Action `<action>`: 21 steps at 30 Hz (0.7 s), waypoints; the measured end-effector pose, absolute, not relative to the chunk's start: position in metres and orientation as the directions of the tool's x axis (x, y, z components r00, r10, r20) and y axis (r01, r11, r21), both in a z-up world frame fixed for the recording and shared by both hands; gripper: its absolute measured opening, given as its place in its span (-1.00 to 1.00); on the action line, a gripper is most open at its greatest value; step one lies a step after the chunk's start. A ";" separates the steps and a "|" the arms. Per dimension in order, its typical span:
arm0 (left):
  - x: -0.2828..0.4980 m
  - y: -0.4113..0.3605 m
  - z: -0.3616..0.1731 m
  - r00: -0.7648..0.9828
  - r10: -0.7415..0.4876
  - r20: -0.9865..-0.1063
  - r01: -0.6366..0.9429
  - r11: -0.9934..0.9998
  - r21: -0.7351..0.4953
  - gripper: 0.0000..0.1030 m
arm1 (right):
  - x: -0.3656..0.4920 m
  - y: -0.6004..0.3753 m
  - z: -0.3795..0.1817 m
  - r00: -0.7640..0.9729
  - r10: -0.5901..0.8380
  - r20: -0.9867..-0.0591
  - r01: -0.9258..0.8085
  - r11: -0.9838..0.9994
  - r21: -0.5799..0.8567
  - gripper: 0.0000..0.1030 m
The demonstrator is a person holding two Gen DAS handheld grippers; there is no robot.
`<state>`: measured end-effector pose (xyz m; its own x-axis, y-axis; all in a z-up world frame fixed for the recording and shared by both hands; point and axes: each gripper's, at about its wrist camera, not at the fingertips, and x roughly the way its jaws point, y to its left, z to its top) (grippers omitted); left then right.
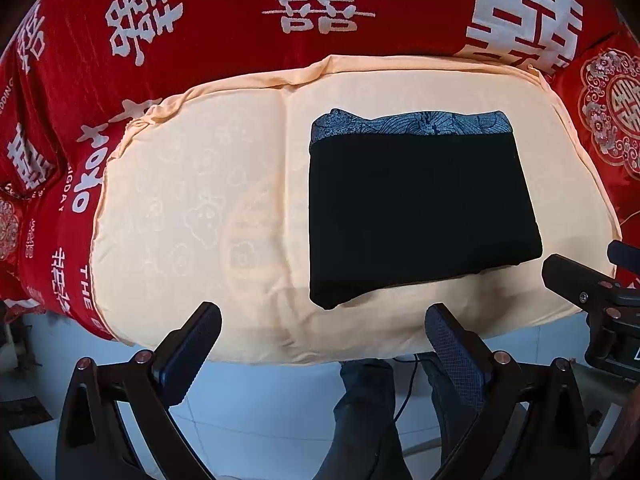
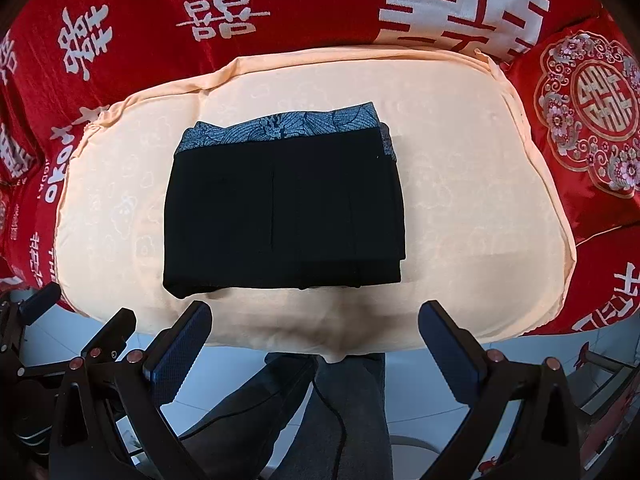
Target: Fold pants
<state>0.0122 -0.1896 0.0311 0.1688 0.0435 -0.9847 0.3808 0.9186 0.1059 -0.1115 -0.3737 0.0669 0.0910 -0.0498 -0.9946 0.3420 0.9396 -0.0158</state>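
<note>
Black left gripper [image 1: 322,330] and right gripper [image 2: 314,326] hover at lower frame, jaws spread wide, empty, short of the cream cushion's [image 2: 480,208] near edge. The folded pants [image 2: 280,216] lie mid-frame, bare cushion all round. Only the right view shows their layered right edge. Red bedding [image 1: 224,28] fills the upper frame.
</note>
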 end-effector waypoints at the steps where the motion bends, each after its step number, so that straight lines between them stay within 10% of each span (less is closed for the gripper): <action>1: 0.012 -0.190 0.031 0.172 0.045 -0.984 0.383 0.917 0.109 0.99 | -0.111 -0.374 0.067 0.090 -0.051 -0.995 0.341 0.940 -0.017 1.00; 21: 0.012 -0.199 0.033 0.178 0.042 -0.983 0.416 0.903 0.113 0.99 | -0.110 -0.378 0.065 0.077 -0.050 -0.996 0.341 0.940 -0.021 1.00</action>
